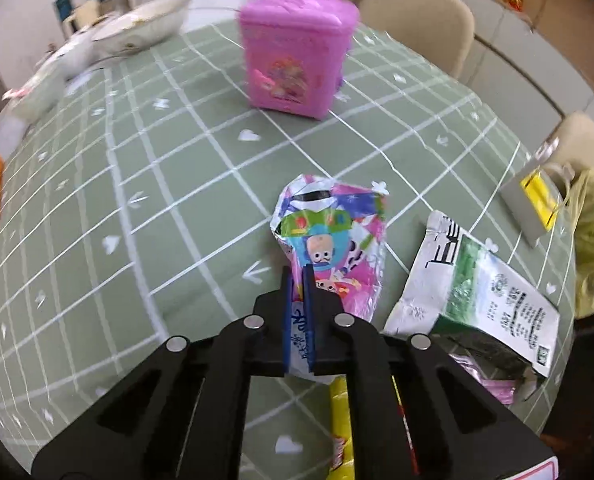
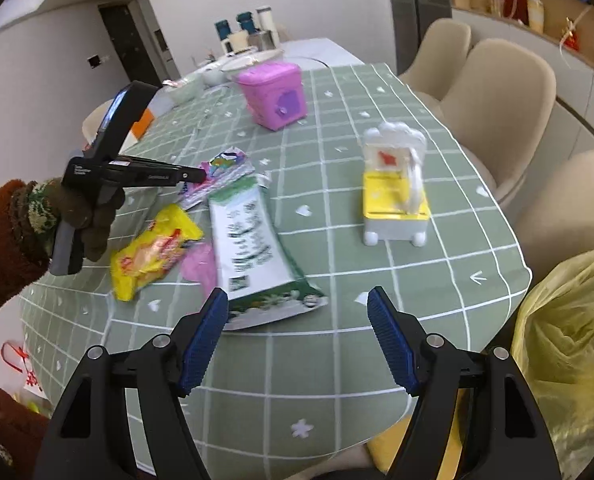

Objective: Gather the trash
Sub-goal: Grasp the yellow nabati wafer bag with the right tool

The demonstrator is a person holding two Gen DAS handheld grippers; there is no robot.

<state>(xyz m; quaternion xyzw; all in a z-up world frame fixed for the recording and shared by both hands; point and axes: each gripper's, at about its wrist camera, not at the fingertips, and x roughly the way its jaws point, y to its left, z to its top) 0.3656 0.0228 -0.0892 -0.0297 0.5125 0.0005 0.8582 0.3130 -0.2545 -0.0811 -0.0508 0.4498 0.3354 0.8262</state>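
My left gripper [image 1: 298, 276] is shut on a colourful cartoon wrapper [image 1: 333, 232] and holds it just above the green checked tablecloth [image 1: 137, 220]. In the right wrist view the left gripper [image 2: 201, 176] shows at the left, pinching that wrapper [image 2: 225, 168]. A white and green packet [image 2: 253, 248] lies in the middle; it also shows in the left wrist view [image 1: 477, 292]. A yellow snack wrapper [image 2: 153, 252] and a pink wrapper [image 2: 199, 264] lie beside it. My right gripper [image 2: 297, 304] is open and empty above the near table edge. A pink bin [image 1: 297, 48] stands farther back.
A white and yellow tissue box [image 2: 393, 192] stands on the right of the table. A yellow plastic bag [image 2: 569, 336] hangs off the right edge. Bowls and dishes [image 1: 141, 28] sit at the far left end. Beige chairs [image 2: 497, 96] line the right side.
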